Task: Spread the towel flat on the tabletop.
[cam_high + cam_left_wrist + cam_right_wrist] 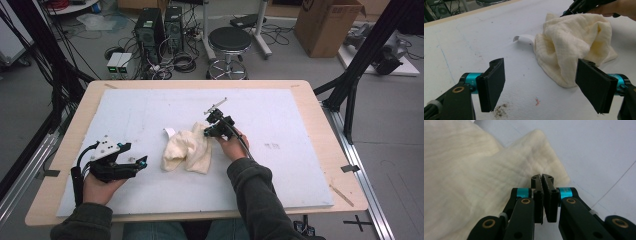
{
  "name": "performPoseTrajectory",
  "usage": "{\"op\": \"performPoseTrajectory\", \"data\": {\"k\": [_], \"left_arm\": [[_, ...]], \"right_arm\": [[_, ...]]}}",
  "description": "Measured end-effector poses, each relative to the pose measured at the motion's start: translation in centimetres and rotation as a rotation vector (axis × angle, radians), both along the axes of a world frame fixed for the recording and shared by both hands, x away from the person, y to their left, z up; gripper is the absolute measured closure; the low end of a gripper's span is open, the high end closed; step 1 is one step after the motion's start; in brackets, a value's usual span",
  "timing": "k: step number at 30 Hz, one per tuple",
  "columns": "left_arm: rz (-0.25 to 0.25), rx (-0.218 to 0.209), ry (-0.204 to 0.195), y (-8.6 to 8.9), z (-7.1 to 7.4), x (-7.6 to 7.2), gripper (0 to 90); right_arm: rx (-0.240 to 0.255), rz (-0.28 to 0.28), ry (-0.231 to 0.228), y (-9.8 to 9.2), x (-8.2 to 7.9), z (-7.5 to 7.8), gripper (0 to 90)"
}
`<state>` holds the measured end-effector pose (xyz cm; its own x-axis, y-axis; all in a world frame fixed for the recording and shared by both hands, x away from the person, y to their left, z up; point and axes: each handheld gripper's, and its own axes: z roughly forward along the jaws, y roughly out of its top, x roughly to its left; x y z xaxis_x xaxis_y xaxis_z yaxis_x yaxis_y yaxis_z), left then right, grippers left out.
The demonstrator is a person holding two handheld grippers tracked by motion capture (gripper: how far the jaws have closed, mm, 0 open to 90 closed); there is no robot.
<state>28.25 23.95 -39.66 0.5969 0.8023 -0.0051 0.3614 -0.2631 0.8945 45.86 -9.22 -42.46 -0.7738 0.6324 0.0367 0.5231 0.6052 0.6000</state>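
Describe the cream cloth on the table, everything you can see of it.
The cloth is cream, soft and loosely woven, like gauze or muslin. It lies crumpled in a rumpled heap of folds near the middle of the white table cover, not spread flat. A white tag curls out from its far-left edge. The right tool is shut at the cloth's upper right corner; whether fabric is pinched between the pads cannot be told. The left tool stands open, short of it, not touching.
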Motion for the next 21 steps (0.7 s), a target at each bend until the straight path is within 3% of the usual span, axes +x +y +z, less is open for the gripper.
{"op": "performPoseTrajectory", "data": {"k": [9, 16, 21], "left_arm": [[-0.009, -0.004, 0.013, -0.4, 0.2, 0.1, 24.9], [-0.029, 0.002, 0.011, -1.2, 1.1, 1.3, 27.4], [-0.047, 0.009, 0.023, -2.2, 1.4, 2.8, 31.0]], "right_arm": [[0.024, 0.024, -0.055, -2.8, -1.3, 2.9, 87.9], [0.008, 0.021, -0.045, -6.2, -2.1, 4.6, 87.8], [-0.039, 0.017, -0.027, -7.9, -2.3, 4.6, 87.7]]}}
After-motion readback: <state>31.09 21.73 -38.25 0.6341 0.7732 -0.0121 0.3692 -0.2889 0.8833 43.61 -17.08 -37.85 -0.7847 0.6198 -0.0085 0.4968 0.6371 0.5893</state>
